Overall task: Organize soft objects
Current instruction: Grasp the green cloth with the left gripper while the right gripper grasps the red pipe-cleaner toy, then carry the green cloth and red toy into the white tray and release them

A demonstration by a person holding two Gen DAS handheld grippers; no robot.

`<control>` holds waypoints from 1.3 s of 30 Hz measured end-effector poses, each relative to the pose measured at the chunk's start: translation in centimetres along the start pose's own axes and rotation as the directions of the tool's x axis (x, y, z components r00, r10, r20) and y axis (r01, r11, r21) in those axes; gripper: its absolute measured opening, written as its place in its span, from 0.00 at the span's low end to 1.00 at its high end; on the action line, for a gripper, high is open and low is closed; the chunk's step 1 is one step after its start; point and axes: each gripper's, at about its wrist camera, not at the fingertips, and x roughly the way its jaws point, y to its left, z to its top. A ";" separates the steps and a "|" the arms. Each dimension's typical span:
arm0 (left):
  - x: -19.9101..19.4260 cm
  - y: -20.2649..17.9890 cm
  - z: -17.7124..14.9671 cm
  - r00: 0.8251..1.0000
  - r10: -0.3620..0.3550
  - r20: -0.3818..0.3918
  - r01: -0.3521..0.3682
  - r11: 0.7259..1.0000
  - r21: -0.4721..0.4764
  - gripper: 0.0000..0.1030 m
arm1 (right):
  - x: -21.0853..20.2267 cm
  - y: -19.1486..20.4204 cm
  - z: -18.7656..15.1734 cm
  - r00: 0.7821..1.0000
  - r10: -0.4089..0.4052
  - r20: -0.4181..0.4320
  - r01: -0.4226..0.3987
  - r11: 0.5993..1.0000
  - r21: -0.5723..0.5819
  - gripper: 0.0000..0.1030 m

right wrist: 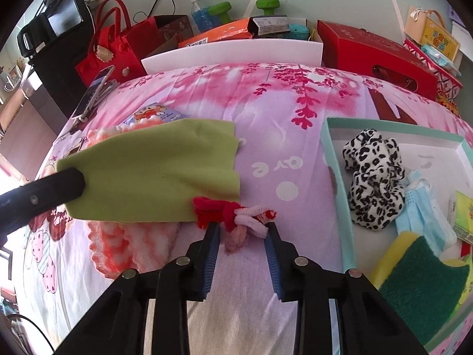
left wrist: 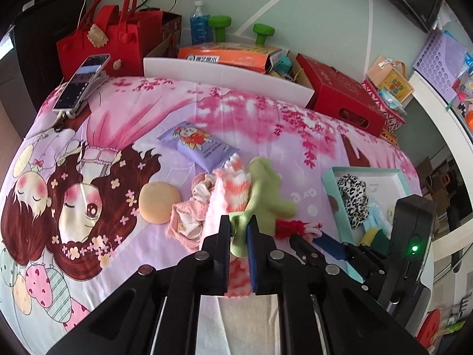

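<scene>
My left gripper (left wrist: 239, 227) is shut on a corner of a light green cloth (left wrist: 266, 189), which hangs lifted off the bedspread. In the right wrist view the same green cloth (right wrist: 153, 171) stretches from the left gripper's black finger (right wrist: 59, 186). My right gripper (right wrist: 244, 230) points down at a red, white and pink chenille flower (right wrist: 236, 216). Its jaws stand narrowly around the flower, and I see no pad pressing on it. A fluffy pink-and-white cloth (right wrist: 133, 242) lies under the green one.
A teal box (right wrist: 334, 159) at the right holds a leopard scrunchie (right wrist: 375, 177), a blue mask (right wrist: 422, 216) and a sponge (right wrist: 422, 290). On the bedspread lie a tan bun (left wrist: 158, 204), a purple packet (left wrist: 201, 145), a pink bundle (left wrist: 189, 219) and a phone (left wrist: 82, 81). Boxes and a red bag (left wrist: 100, 44) line the far edge.
</scene>
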 end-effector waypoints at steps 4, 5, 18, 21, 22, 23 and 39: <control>-0.2 -0.2 0.1 1.000 -0.009 0.009 0.009 1.000 0.002 0.08 | -0.1 -0.1 0.0 1.000 0.009 -0.001 -0.009 1.000 0.002 0.29; -0.2 -0.1 0.1 1.000 -0.010 0.010 0.010 1.000 -0.001 0.08 | -0.1 -0.2 0.0 1.000 0.009 -0.002 -0.009 1.000 0.001 0.29; -0.2 0.8 0.2 1.000 0.004 0.019 -0.004 0.999 -0.046 0.08 | -1.0 -0.8 0.2 1.000 0.016 0.024 -0.017 1.000 0.015 0.14; -0.4 0.9 0.2 1.000 0.006 0.026 -0.005 0.999 -0.054 0.08 | -1.4 -1.0 0.3 0.999 0.017 0.037 -0.017 1.000 0.018 0.14; -0.5 1.0 0.3 1.000 0.006 0.030 -0.004 0.998 -0.057 0.08 | -1.5 -1.1 0.3 0.999 0.016 0.041 -0.017 1.000 0.021 0.14; -0.7 1.0 0.3 0.999 0.005 0.035 -0.003 0.998 -0.058 0.08 | -1.5 -1.2 0.4 0.999 0.016 0.042 -0.017 1.000 0.024 0.14; -4.6 -0.2 1.6 0.979 -0.106 0.173 0.116 0.992 -0.048 0.06 | -5.0 -2.2 0.9 0.991 0.002 0.136 -0.008 0.999 0.042 0.14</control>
